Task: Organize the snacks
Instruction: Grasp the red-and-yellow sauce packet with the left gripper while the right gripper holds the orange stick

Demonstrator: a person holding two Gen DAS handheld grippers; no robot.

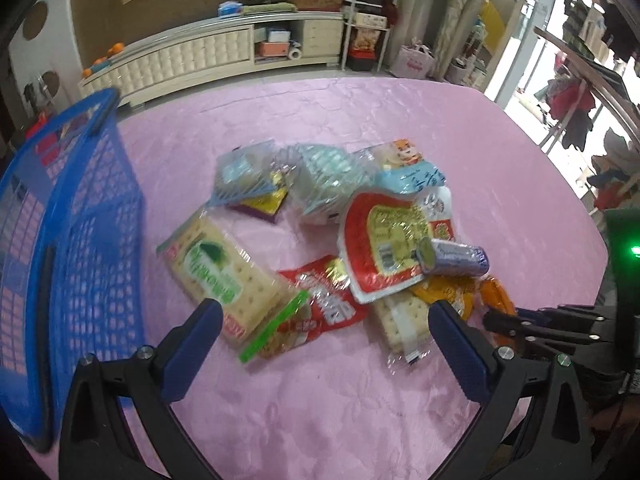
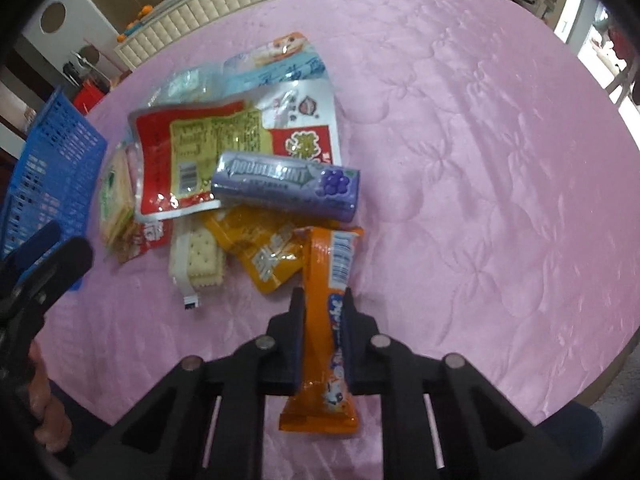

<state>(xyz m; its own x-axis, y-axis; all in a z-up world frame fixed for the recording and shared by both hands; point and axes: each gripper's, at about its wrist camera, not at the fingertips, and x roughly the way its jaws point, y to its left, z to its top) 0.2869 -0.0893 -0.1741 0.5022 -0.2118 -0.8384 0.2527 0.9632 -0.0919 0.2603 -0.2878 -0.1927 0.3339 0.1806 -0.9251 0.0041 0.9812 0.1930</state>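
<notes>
Right hand-held gripper (image 2: 322, 300) clamps the orange snack bar (image 2: 326, 320); left hand-held gripper (image 1: 325, 314) hovers wide open.

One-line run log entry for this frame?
task: organize snacks | right tool: shut on orange snack bar | left tool: open over snack pile | blue basket: left of pile

A home living room: a long cream sideboard (image 1: 208, 56) against the wall, a pink quilted tablecloth (image 1: 320, 400), clothes (image 1: 572, 108) hanging by the bright window.
</notes>
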